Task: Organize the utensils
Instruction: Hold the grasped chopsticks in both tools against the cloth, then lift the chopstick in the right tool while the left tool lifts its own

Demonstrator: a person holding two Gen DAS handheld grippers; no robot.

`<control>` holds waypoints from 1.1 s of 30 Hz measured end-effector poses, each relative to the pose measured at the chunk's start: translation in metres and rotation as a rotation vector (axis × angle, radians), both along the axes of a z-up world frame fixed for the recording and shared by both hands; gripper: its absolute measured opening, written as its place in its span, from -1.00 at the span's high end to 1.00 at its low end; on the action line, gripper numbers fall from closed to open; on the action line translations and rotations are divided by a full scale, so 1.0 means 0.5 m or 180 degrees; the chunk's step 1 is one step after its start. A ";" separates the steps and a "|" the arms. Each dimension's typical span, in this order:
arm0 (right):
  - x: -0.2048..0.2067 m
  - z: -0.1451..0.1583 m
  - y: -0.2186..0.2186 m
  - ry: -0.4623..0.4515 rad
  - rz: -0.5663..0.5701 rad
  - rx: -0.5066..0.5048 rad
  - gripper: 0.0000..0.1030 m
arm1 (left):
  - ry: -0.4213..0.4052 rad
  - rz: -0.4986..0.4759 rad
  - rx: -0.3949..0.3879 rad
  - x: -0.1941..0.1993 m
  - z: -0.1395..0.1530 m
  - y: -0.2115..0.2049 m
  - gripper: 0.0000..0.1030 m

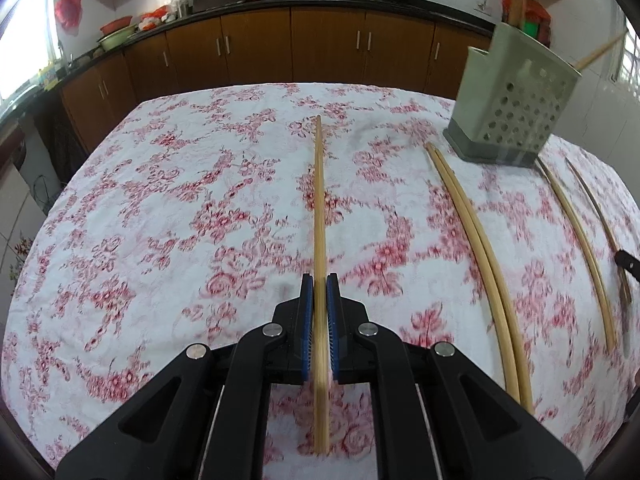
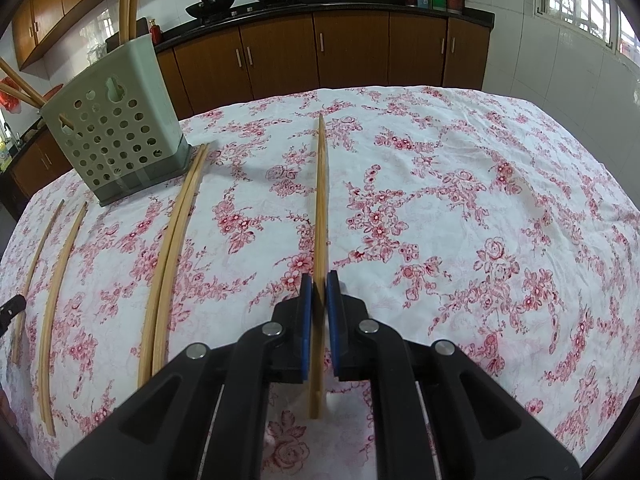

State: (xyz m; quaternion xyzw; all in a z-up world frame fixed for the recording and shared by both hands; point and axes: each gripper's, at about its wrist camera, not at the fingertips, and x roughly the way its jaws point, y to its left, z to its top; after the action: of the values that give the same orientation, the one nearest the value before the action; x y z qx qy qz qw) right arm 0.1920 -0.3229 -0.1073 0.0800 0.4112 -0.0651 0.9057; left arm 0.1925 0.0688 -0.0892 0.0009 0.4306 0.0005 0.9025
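Observation:
In the left wrist view my left gripper (image 1: 320,280) is shut on wooden chopsticks (image 1: 319,200) that point straight away over the floral tablecloth. The right wrist view shows the same hold: my right gripper (image 2: 319,278) is shut on chopsticks (image 2: 321,200). A pale green perforated utensil holder (image 1: 512,100) (image 2: 116,136) stands at the far side with chopsticks upright in it. On the cloth, a loose pair (image 1: 476,240) and single chopsticks (image 1: 576,232) lie to the right. From the right gripper, a pair (image 2: 168,248) and singles (image 2: 60,292) lie to the left.
The table (image 1: 160,200) (image 2: 500,200) is covered by a white cloth with red flowers and drops off at the far edge. Brown kitchen cabinets with woks on the counter run behind. A small black tip shows at the frame edge (image 1: 626,260) (image 2: 12,308).

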 end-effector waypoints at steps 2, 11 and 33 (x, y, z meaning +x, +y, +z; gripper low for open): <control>-0.003 0.000 -0.002 -0.0005 -0.0004 0.0027 0.81 | -0.0001 -0.0006 0.0005 -0.008 0.000 0.000 0.84; -0.002 0.002 -0.001 0.0003 0.0011 0.0011 0.84 | -0.0003 -0.0010 0.0053 -0.014 0.001 -0.006 0.85; -0.050 0.229 -0.008 -0.1059 -0.0028 -0.0195 0.84 | -0.0718 -0.0097 -0.0118 -0.035 0.194 0.023 0.91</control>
State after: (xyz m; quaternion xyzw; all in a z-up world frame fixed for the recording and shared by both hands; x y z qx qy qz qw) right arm 0.1669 -0.3267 0.0074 0.0639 0.2530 -0.0674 0.9630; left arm 0.1748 0.0805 0.0076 -0.0093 0.3262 -0.0211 0.9450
